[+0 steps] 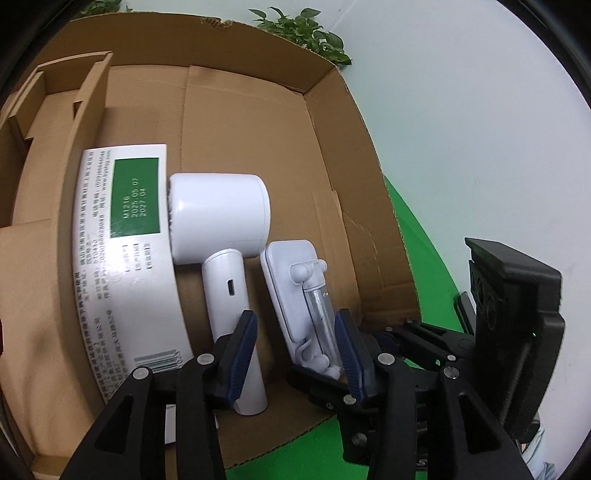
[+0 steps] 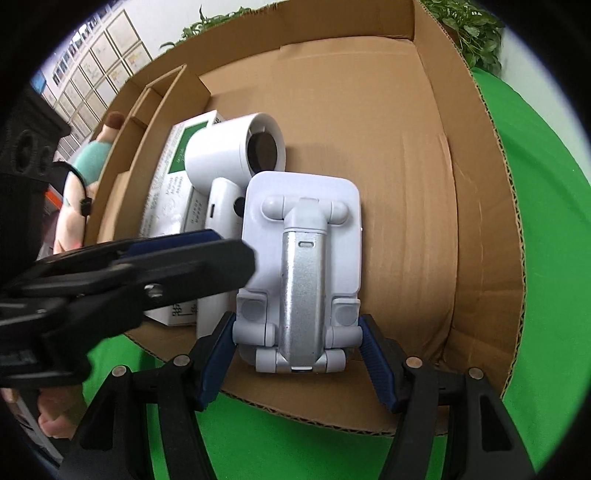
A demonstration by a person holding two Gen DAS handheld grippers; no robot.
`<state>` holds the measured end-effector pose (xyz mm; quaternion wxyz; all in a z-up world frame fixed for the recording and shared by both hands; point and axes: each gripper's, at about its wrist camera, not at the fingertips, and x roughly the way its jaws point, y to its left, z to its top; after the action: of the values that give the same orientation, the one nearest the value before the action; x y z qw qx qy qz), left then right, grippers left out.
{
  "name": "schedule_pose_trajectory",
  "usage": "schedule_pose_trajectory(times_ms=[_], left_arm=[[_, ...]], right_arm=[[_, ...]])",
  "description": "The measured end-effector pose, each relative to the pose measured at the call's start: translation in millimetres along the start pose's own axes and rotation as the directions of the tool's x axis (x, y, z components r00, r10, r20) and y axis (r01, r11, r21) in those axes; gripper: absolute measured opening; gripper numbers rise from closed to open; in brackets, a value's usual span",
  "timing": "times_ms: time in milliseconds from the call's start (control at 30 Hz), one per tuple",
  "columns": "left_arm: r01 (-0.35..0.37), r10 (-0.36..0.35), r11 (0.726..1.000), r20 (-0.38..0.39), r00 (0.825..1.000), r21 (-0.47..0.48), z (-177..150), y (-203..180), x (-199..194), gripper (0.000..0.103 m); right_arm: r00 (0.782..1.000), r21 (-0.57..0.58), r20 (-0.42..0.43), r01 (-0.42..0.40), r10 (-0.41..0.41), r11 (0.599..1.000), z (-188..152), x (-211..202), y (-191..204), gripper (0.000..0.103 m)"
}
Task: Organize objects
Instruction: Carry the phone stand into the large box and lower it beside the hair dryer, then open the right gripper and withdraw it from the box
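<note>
A cardboard box (image 1: 332, 155) holds a white carton with a green label (image 1: 125, 236), a white hair dryer (image 1: 221, 221) and a white folding phone stand (image 1: 295, 291) with a silver arm. My right gripper (image 2: 299, 347) is shut on the near end of the phone stand (image 2: 303, 240), which sits inside the box (image 2: 424, 184) beside the hair dryer (image 2: 236, 147). My left gripper (image 1: 295, 343) is open and empty, with the dryer's handle by its left finger and the stand by its right finger. It also shows in the right wrist view (image 2: 166, 258).
The box lies on a green cloth (image 2: 535, 221). A cardboard divider (image 1: 66, 92) runs along the box's left side. A plush doll (image 2: 85, 177) lies outside the box on the left. Green plants (image 1: 303, 33) stand behind the box. The box floor to the right of the stand is bare.
</note>
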<state>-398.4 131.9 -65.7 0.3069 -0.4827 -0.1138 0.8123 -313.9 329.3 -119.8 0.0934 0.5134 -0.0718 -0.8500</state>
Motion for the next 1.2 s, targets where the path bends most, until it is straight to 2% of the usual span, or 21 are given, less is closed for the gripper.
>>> schedule_pose_trajectory(times_ms=[133,267,367,433,500,600,667,733,833,933,967,1000,1033,1067,1100,1133,1200], left_arm=[[-0.024,0.024,1.000,0.018,1.000,-0.018,-4.6,6.6,-8.0,0.042],[-0.017,0.018,0.999,0.029,0.999,-0.032,-11.8,12.4,-15.0,0.042],[-0.010,0.011,0.999,0.016,1.000,-0.035,-25.3,10.1,-23.4,0.042],[-0.012,0.013,0.999,0.022,1.000,-0.031,-27.3,9.1,-25.3,0.042],[-0.027,0.028,0.999,0.036,0.999,-0.020,-29.5,7.4,-29.3,0.042],[-0.059,0.058,0.998,0.078,0.995,0.003,-34.7,4.6,-41.3,0.042],[-0.091,0.088,0.996,0.118,0.989,0.022,-39.9,2.6,-53.8,0.042],[-0.138,0.131,0.990,0.165,0.978,0.033,-46.9,1.0,-70.5,0.042],[-0.244,0.224,0.969,0.257,0.940,0.046,-60.5,-1.2,-100.2,0.049],[-0.376,0.337,0.926,0.352,0.873,0.046,-76.2,-1.5,-129.6,0.059],[-0.415,0.372,0.909,0.381,0.847,0.033,-81.8,1.2,-138.9,0.069],[-0.444,0.401,0.896,0.399,0.825,0.017,-85.9,5.3,-145.8,0.081],[-0.472,0.429,0.882,0.418,0.801,-0.001,-91.0,9.5,-150.5,0.084],[-0.499,0.455,0.866,0.440,0.774,-0.018,-96.9,15.5,-154.3,0.088],[-0.520,0.475,0.854,0.452,0.755,-0.028,-101.8,20.6,-154.4,0.089],[-0.531,0.488,0.847,0.452,0.747,-0.035,-105.0,24.7,-153.9,0.089],[-0.549,0.511,0.834,0.444,0.736,-0.050,-111.2,32.5,-146.5,0.089]], right_arm=[[0.999,0.009,-0.030,0.027,-0.026,1.000,1.4,4.3,1.2,0.067],[0.999,-0.003,-0.046,-0.001,0.001,1.000,0.3,5.3,7.1,0.072],[0.999,-0.014,-0.040,0.004,-0.004,1.000,-0.3,2.6,8.9,0.071],[1.000,-0.005,-0.024,0.010,-0.010,1.000,-0.9,-0.4,6.3,0.067],[1.000,-0.002,-0.018,0.019,-0.019,1.000,-1.8,-1.1,4.5,0.057],[0.999,-0.008,-0.008,0.048,-0.048,0.999,-2.8,0.0,3.5,0.048],[0.997,-0.021,-0.002,0.073,-0.073,0.997,-4.2,-0.3,3.4,0.043],[0.996,-0.045,0.014,0.087,-0.086,0.995,-8.3,-2.3,5.3,0.042],[0.994,-0.044,0.034,0.103,-0.102,0.994,-12.2,-4.7,7.3,0.042],[0.990,-0.045,0.071,0.122,-0.118,0.992,-17.0,-10.0,9.1,0.042],[0.988,-0.047,0.084,0.132,-0.128,0.990,-18.4,-12.8,10.0,0.042],[0.984,-0.049,0.109,0.148,-0.142,0.988,-21.3,-18.7,12.3,0.048],[0.977,-0.058,0.155,0.157,-0.146,0.986,-25.6,-28.6,17.2,0.056],[0.968,-0.067,0.201,0.165,-0.148,0.984,-29.6,-37.5,22.1,0.077],[0.950,-0.074,0.268,0.183,-0.157,0.980,-35.9,-48.9,28.9,0.087],[0.916,-0.067,0.362,0.209,-0.171,0.976,-46.7,-63.2,38.4,0.087],[0.884,-0.046,0.433,0.215,-0.175,0.976,-52.2,-72.1,43.5,0.087]])
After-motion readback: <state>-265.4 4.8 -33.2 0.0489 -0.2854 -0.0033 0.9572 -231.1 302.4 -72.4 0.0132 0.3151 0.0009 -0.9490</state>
